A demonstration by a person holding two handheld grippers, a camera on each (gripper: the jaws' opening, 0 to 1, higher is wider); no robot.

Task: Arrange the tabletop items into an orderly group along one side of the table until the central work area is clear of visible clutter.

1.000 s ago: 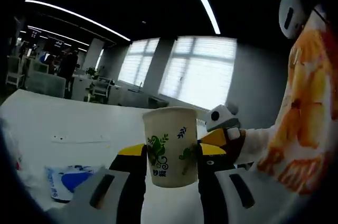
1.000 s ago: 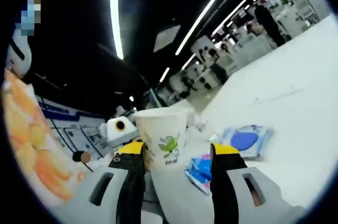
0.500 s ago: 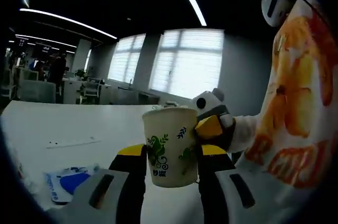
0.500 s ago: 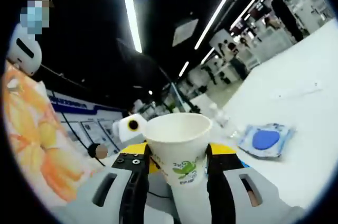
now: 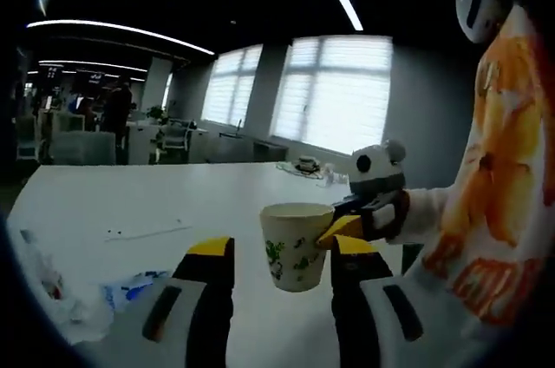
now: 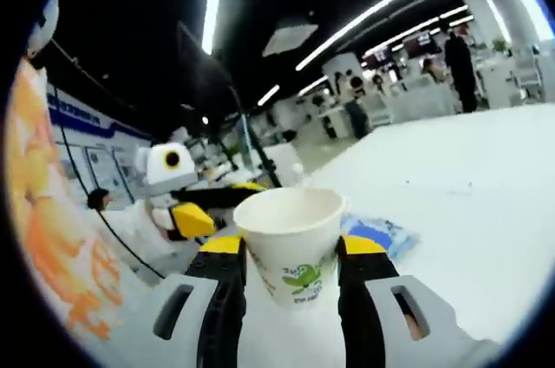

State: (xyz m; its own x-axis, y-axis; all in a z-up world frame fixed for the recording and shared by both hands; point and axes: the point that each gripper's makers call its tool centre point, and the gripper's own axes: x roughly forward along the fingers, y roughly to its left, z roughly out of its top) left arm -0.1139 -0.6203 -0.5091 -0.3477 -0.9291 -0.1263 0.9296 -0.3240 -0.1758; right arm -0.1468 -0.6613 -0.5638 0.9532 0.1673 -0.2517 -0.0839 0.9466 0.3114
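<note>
In the right gripper view we see the right gripper [image 6: 290, 251] clamped on a white paper cup [image 6: 290, 242] printed with green leaves: the cup sits upright between the two yellow-tipped jaws, both jaws pressed against its sides just under the rim, its open mouth empty. In the left gripper view the same cup [image 5: 296, 245] stands ahead of the left gripper [image 5: 282, 251], between and beyond its jaw tips, with a gap on either side; we record those jaws as spread apart and grasping nothing. The right gripper [image 5: 364, 212] enters that view from the right, its yellow tip against the cup's rim. The left gripper [image 6: 195, 216] likewise shows in the right gripper view, left of the cup and behind it. Beyond the right jaw in the right gripper view a blue-and-white packet [image 6: 377, 233] lies flat on the white table [image 6: 468, 203]. Left of the left jaw in the left gripper view we note a blue-and-white packet [image 5: 130, 288] and crumpled clear plastic [image 5: 52, 294] on the table [image 5: 130, 203]. A person's orange-patterned sleeve [image 5: 494, 203] lies to the right.
</note>
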